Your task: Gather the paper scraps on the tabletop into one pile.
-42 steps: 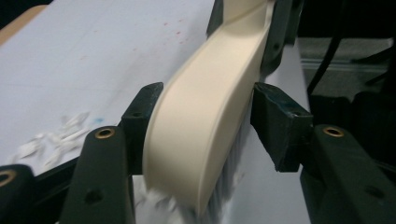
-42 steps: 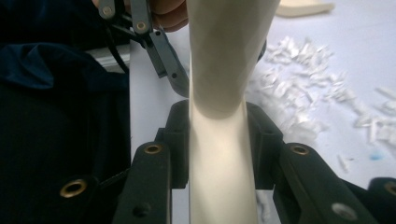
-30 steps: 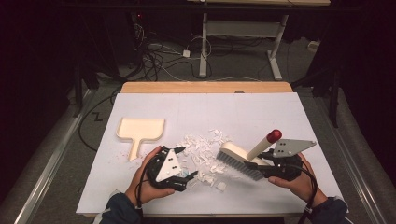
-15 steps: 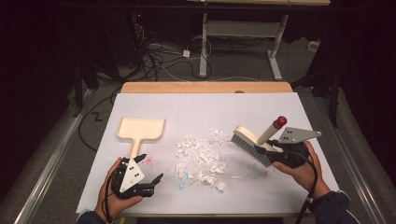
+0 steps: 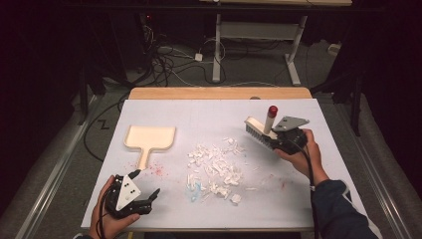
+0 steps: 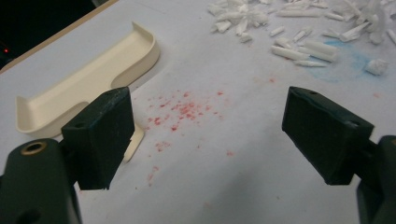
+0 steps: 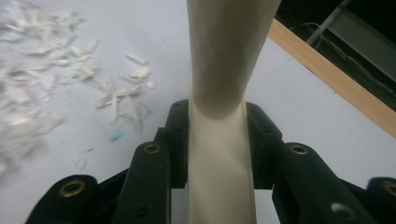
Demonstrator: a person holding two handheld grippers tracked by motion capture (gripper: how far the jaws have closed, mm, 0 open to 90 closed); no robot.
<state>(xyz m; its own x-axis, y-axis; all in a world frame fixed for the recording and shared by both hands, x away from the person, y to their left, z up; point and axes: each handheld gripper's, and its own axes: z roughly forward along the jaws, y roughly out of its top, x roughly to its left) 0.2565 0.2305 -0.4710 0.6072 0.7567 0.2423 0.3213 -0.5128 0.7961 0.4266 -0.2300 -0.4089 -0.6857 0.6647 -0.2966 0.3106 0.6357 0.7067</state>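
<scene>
**Brush raised, dustpan waiting to be picked up**

The right tool (image 5: 278, 141) is clamped on the cream handle of the hand brush (image 5: 263, 130); in the right gripper view its jaws press on both sides of the handle (image 7: 219, 140), a firm hold that would let the bristles be dragged without the brush twisting. The brush hangs above the table (image 5: 308, 189), to the right of the paper scraps (image 5: 216, 167) and a little beyond them, bristles angled toward the pile and its red-tipped end up, which looks like a start for a stroke leftward.

The left tool (image 5: 144, 191) stands open with nothing between its jaws, low over the table's near left corner. It points toward the cream dustpan (image 5: 149, 138), whose handle (image 6: 134, 142) shows just behind the left jaw in the left gripper view. The dustpan lies flat to the left of the scraps, well apart from them, so it probably has to be gripped by that handle and brought beside the pile before sweeping pays off. Red specks (image 6: 180, 112) and a blue smudge (image 6: 352, 60) mark the sheet.
</scene>
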